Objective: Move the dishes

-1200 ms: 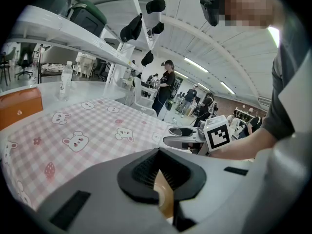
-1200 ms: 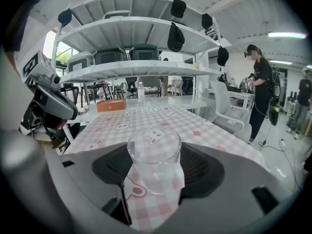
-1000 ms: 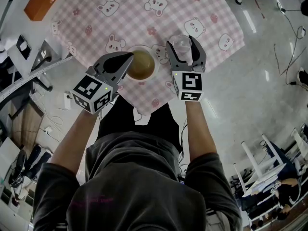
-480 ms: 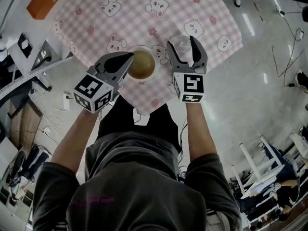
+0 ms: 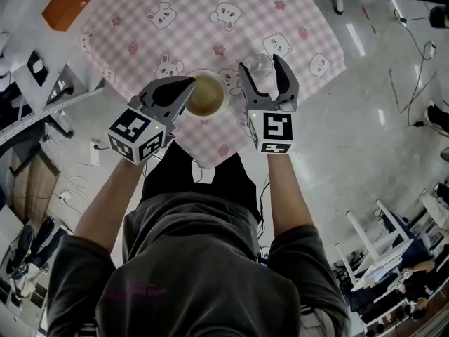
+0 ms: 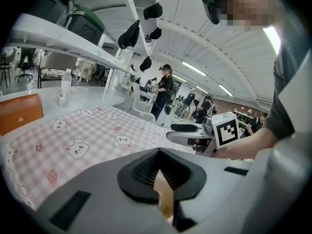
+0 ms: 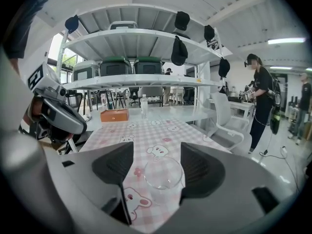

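The left gripper (image 5: 186, 85) is pinched shut on the near rim of the brown bowl (image 5: 207, 95), which looks hard and a bit heavy. The right gripper (image 5: 260, 64) is wide open around the little glass bowl (image 7: 163, 173), not squeezing it. Glass is slippery and breaks, so hold its sides gently. Both bowls sit near the front edge of the pink bear tablecloth (image 5: 175, 34), with an orange box (image 5: 74, 2) far across.

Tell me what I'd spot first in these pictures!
A pink bear tablecloth fills the top of the head view. At its near edge the left gripper pinches a brown bowl by the rim, and beside it a glass stands between the right gripper's open jaws.
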`<state>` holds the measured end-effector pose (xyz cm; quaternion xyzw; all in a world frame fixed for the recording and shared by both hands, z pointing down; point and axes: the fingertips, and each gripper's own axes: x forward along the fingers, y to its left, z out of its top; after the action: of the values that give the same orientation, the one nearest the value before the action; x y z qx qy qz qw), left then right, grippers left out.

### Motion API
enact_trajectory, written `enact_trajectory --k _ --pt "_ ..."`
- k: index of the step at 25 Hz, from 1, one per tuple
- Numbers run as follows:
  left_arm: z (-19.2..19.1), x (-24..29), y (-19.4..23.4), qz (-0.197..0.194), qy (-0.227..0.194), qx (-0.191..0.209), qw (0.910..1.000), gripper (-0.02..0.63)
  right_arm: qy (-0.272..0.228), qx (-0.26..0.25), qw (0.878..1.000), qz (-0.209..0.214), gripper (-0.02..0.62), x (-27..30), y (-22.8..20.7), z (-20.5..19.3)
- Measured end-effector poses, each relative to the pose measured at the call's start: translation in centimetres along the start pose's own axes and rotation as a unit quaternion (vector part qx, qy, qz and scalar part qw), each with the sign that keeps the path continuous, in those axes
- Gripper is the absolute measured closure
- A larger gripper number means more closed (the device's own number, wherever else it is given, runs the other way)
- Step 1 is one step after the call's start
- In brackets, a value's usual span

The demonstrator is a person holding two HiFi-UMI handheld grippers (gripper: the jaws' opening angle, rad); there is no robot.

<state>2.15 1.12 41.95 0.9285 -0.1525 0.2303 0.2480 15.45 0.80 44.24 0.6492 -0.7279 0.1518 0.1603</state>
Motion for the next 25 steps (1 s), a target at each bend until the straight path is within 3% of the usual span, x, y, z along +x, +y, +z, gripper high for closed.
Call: enact_trajectory --k 15,25 --pt "5.5 -3.0 -3.8 0.019 -0.051 0.03 0.9981 0.604 -0.066 -0.008 0.998 -0.004 0.31 -7.0 -0.7 8.7" --pt "8.3 -5.6 -8.8 0.067 -0.104 0.041 0.9914 0.604 -0.087 -0.01 0.996 0.034 0.31 -13.0 -1.6 10.8"
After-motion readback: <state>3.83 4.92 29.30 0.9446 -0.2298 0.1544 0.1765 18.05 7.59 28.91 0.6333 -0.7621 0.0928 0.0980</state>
